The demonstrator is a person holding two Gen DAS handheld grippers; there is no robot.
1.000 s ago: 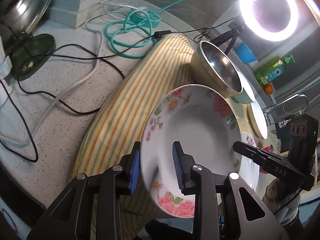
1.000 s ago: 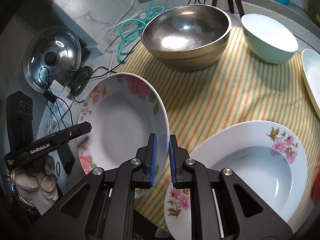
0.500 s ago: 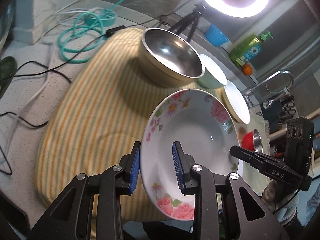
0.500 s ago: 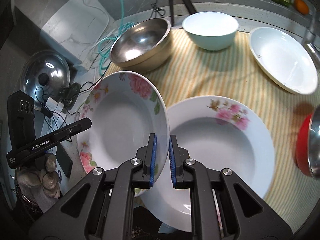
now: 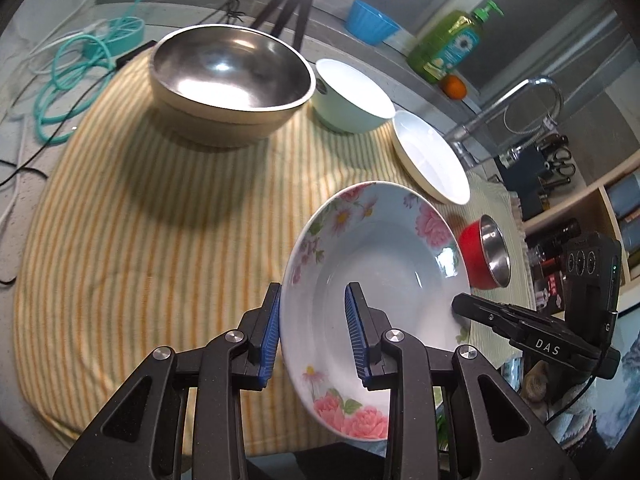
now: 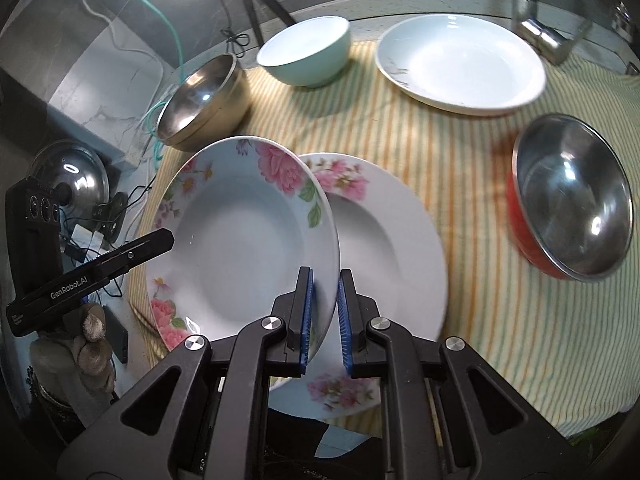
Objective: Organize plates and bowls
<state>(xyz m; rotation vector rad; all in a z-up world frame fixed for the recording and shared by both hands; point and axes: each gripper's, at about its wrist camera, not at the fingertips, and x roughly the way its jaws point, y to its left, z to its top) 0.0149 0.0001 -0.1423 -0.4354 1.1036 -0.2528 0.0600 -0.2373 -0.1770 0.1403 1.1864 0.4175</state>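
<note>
1. The floral deep plate (image 6: 248,240) is held tilted above the striped cloth (image 5: 160,220), gripped on opposite edges by both claws.
2. The left claw (image 5: 312,330) is clamped on the plate's rim, one blue pad behind it and one inside the well; the right claw (image 6: 324,318) pinches the opposite rim with its jaws nearly together.
3. Directly beneath and partly covered in the right wrist view, a second floral plate (image 6: 392,232) lies flat on the cloth.
4. To the right of it sits a red bowl with a steel inside (image 6: 568,200), apart from the plates.
5. Farther back on the cloth stand a plain white plate (image 6: 460,64), a mint-green bowl (image 6: 308,52) and a large steel bowl (image 5: 232,76), the last two just beside each other.
6. Beyond the cloth, on the tabletop (image 5: 24,152), lie a coiled teal cable (image 5: 68,80) and a tripod (image 5: 292,4); a green soap bottle (image 5: 452,44) and a blue cup (image 5: 372,24) stand on the ledge behind.
</note>
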